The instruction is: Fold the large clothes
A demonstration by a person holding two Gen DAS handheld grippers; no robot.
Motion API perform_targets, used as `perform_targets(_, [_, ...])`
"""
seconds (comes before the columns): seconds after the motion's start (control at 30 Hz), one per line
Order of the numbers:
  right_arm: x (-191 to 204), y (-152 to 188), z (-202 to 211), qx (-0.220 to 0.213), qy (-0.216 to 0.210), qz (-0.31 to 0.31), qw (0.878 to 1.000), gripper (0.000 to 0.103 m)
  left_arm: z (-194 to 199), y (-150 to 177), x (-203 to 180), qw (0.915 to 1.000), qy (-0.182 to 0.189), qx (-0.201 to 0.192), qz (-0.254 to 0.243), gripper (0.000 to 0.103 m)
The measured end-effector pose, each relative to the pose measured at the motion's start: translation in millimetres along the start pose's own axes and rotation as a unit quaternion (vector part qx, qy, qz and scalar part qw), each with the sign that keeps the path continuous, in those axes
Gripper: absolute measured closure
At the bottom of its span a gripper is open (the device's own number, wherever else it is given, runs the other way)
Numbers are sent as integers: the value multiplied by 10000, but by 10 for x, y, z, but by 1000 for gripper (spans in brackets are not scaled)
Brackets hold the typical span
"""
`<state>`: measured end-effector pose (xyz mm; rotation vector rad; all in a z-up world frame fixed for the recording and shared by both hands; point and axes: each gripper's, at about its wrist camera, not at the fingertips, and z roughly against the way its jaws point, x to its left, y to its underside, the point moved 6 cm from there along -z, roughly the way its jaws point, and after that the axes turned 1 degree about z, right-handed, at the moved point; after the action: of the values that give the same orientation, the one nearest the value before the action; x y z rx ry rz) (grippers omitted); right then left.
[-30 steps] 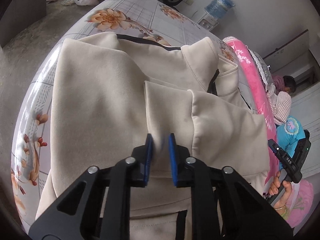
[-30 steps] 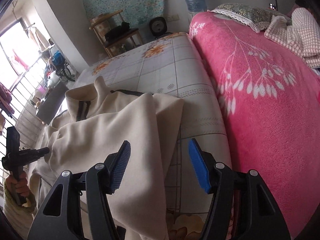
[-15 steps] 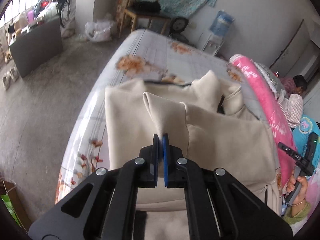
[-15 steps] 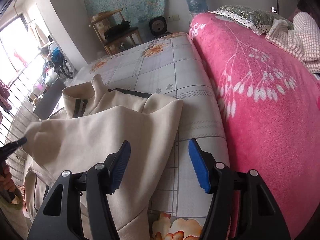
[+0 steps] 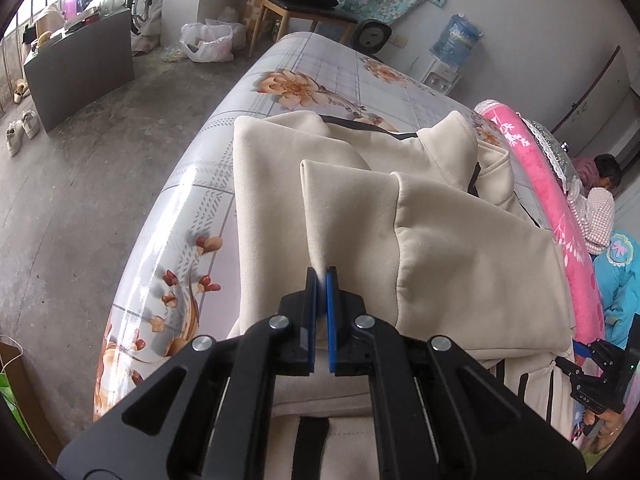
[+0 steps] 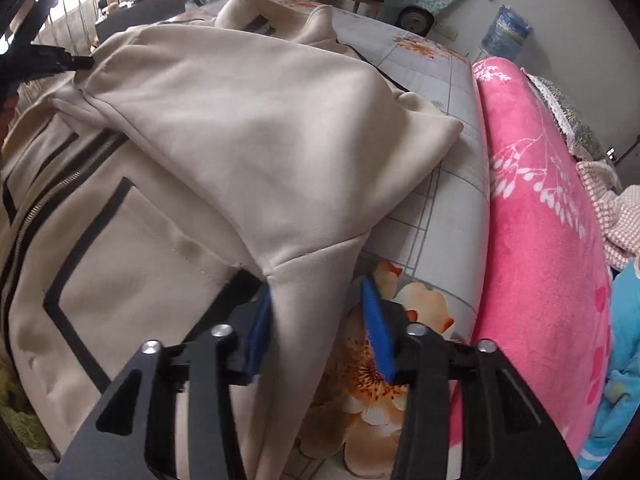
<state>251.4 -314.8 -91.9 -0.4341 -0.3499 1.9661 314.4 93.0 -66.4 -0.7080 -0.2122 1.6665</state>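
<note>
A large cream jacket [image 5: 460, 248] with black trim and a front zipper lies on a floral bed sheet [image 5: 192, 216]. My left gripper [image 5: 321, 276] is shut on the cuff end of a cream sleeve [image 5: 340, 200] and holds it lifted over the jacket body. In the right wrist view the jacket [image 6: 248, 132] fills the left and middle. My right gripper [image 6: 316, 300] is open, its blue pads on either side of the sleeve's underarm edge [image 6: 312, 280]. The right gripper also shows in the left wrist view [image 5: 596, 368] at the lower right.
A pink flowered blanket [image 6: 540, 240] lies along the right side of the bed, with a checked cloth [image 6: 616, 216] on it. Concrete floor [image 5: 72, 168], a wooden chair [image 5: 304, 4], a plastic bag [image 5: 208, 42] and a water bottle [image 5: 458, 40] stand beyond the bed.
My left gripper closed on the sleeve cuff and lifted it. My right gripper moved down and in, so the jacket's side fold now sits between its open pads.
</note>
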Motion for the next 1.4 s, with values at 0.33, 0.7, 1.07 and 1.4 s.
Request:
perform_targets(0.33, [-176, 154, 65, 200, 652, -204, 9975, 84, 55, 272, -96, 9977, -381, 104, -554, 99])
perform_targets(0.7, [-968, -341, 464, -896, -1514, -2311, 9569, 36, 21, 250, -53, 9981, -292, 87, -531, 99])
perform_targets(1.07, [-1418, -941, -623, -461, -986, -3032, 9467, 96, -2, 268, -82, 9966, -429, -37, -707, 99])
perform_targets(1.4, [-1493, -937, -613, -815, -261, -2759, 9574, 96, -8, 274, -122, 9938, -594, -155, -926, 99])
